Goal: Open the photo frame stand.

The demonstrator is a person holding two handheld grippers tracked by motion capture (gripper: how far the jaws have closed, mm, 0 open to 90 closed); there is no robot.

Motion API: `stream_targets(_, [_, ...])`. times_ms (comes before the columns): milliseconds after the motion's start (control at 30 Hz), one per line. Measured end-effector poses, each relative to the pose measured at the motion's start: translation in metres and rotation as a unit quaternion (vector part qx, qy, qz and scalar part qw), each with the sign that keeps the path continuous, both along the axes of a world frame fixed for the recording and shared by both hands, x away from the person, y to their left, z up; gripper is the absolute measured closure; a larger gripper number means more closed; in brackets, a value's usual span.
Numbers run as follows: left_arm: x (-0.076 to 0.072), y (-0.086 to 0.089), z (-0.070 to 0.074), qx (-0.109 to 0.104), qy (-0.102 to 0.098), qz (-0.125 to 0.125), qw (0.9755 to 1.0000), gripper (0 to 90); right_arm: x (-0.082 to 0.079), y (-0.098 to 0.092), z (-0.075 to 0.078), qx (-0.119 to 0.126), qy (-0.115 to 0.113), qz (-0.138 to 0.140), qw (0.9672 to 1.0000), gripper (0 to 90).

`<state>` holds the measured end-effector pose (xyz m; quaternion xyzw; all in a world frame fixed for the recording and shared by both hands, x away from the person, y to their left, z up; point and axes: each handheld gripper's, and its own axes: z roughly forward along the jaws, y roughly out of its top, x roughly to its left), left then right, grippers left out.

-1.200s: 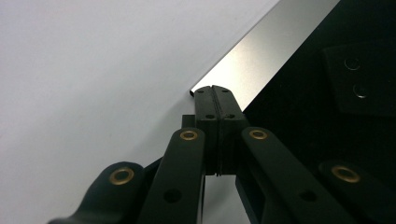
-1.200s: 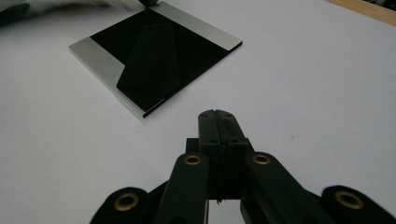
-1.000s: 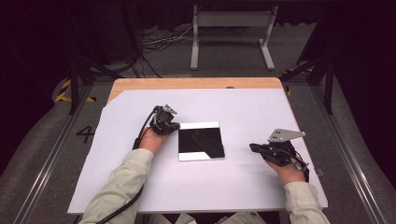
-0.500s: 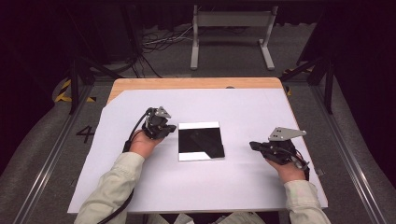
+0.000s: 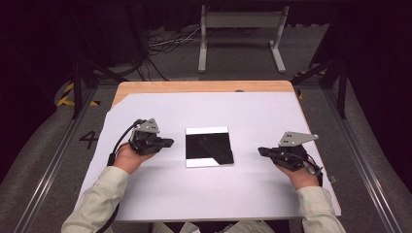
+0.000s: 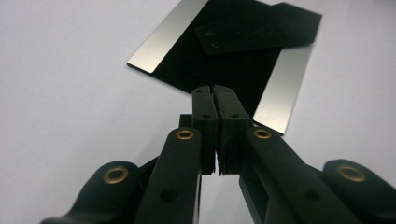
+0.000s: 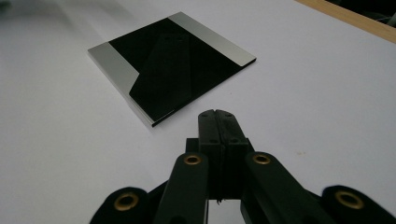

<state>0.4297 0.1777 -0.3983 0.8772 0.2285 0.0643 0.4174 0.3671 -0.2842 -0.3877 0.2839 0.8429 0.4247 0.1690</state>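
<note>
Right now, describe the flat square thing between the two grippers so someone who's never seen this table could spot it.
Start at the white sheet covering the wooden table. At its middle, between the left gripper and the right gripper, lies a flat square plate. It is glossy black with a silvery strip along two opposite edges, the sheet's one dark, mirror-like thing.

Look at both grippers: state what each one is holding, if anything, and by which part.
Nothing is held. The left gripper and right gripper have jaws together with nothing between them, apart from the black square plate.
</note>
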Motion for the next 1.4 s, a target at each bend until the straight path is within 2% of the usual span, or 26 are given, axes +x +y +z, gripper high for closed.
stream_targets(67, [-0.001,0.007,-0.001,-0.022,0.002,-0.001,0.9998,86.8,0.000,0.002,0.000,-0.003,0.000,0.003,1.0000,89.2])
stream_targets(167, [-0.001,0.018,-0.005,-0.066,0.009,-0.003,0.9978,84.2,0.000,0.005,-0.001,-0.005,-0.003,0.011,0.9999,89.2])
stream_targets(300, [-0.002,0.027,-0.012,-0.091,0.015,0.007,0.9957,83.4,-0.001,0.010,-0.001,-0.010,-0.006,0.015,0.9998,88.6])
stream_targets(400, [-0.001,0.035,-0.015,-0.116,0.017,0.018,0.9929,83.2,-0.001,0.012,-0.002,-0.007,-0.004,0.017,0.9998,87.7])
stream_targets(567, [0.003,0.046,-0.018,-0.155,0.020,0.042,0.9868,82.1,0.000,0.014,-0.004,-0.001,0.002,0.019,0.9998,87.7])
stream_targets(700, [0.006,0.053,-0.023,-0.164,0.016,0.060,0.9844,81.7,0.001,0.019,-0.005,-0.002,0.010,0.020,0.9997,87.5])
stream_targets(833, [0.007,0.056,-0.026,-0.172,0.021,0.076,0.9819,80.9,0.003,0.026,-0.007,-0.009,0.018,0.019,0.9996,87.5])
stream_targets(1000, [0.008,0.055,-0.029,-0.169,0.018,0.080,0.9822,79.5,0.006,0.033,-0.008,-0.014,0.025,0.020,0.9994,87.5])
stream_targets(1067, [0.008,0.054,-0.032,-0.169,0.025,0.084,0.9817,79.2,0.008,0.036,-0.009,-0.020,0.028,0.022,0.9992,87.5])
stream_targets(1133, [0.009,0.053,-0.033,-0.166,0.018,0.083,0.9826,79.1,0.010,0.039,-0.010,-0.026,0.033,0.023,0.9989,87.6])
stream_targets(1200, [0.009,0.051,-0.033,-0.164,0.021,0.081,0.9829,79.0,0.012,0.042,-0.010,-0.031,0.039,0.023,0.9985,87.5])
stream_targets(1400, [0.009,0.048,-0.034,-0.153,0.015,0.078,0.9850,78.7,0.017,0.048,-0.008,-0.044,0.052,0.024,0.9974,87.6])
